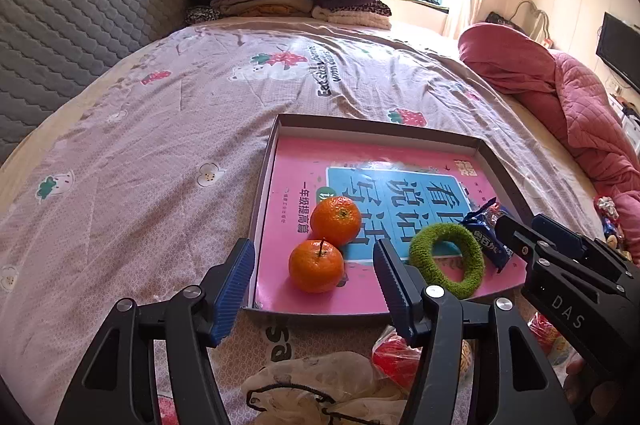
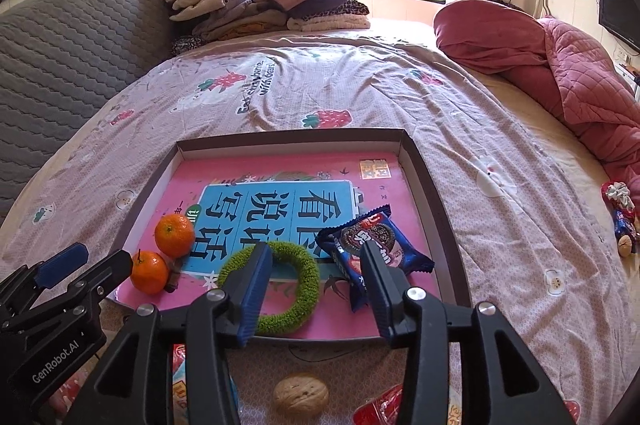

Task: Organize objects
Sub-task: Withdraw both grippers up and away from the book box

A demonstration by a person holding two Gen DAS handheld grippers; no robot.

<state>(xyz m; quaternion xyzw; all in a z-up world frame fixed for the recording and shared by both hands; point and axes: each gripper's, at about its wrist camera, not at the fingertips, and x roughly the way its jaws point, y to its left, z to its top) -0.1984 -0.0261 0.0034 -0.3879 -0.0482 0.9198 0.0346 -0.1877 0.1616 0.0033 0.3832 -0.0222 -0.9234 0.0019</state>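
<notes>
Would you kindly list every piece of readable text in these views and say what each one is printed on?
"看图说话写话": pink and blue book cover in the shallow cardboard tray, seen upside down.
"一年级提高篇": same cover.
"DAS": black right gripper.
"GenRobot.AI": black left gripper.
"with bears": pink strawberry-print bedsheet; the line beside it is blurred.
Blue cookie packet: lettering unreadable.

The shallow brown cardboard tray (image 2: 430, 185) looks matt, its inner walls plain white; the pink book cover (image 2: 280, 169) lying in it is smooth paper with a slight sheen; the two orange mandarins (image 1: 335, 220) have glossy, finely dimpled peel; the green ring (image 2: 308, 289) is fuzzy, rough cloth; the blue biscuit packet (image 2: 380, 237) is shiny crinkled foil; the mauve printed bedsheet (image 1: 160, 145) is soft, matt, wrinkled cotton-like cloth; the walnut (image 2: 301, 394) is rough and dull.
</notes>
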